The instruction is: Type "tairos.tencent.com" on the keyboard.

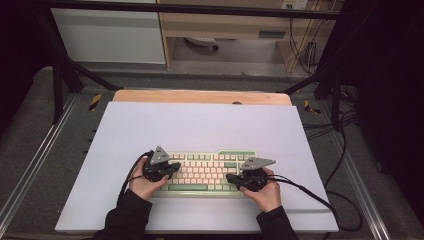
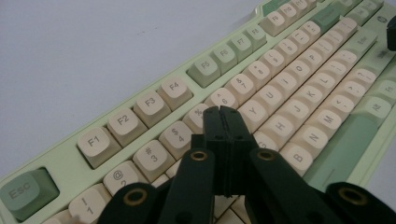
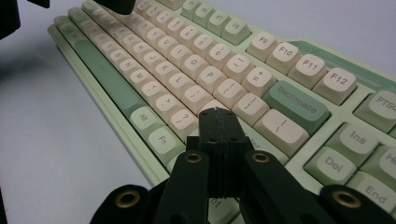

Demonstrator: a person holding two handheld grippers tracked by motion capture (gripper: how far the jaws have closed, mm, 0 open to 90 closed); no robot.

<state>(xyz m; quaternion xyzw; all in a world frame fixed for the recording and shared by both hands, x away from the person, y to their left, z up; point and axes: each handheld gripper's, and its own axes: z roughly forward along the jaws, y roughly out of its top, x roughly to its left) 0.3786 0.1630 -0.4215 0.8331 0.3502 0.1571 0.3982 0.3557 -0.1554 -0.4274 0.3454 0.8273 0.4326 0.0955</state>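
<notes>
High view: the keyboard lies near the front of a pale sheet, its long axis running left to right across the person. The left gripper sits over its left end and the right gripper over its right end, their tips pointing inward toward each other, so each hand is nearest its own half of the keys.

Left gripper view: the jaws are pressed together, empty, a single blunt tip. The tip hangs just above the number row, near the 5 key; the keys lie directly below and ahead.

Right gripper view: these jaws are also together and hold nothing. Their tip hovers over the keys just below Backspace, at the right of the letter block. Whether either tip touches a key I cannot tell.
</notes>
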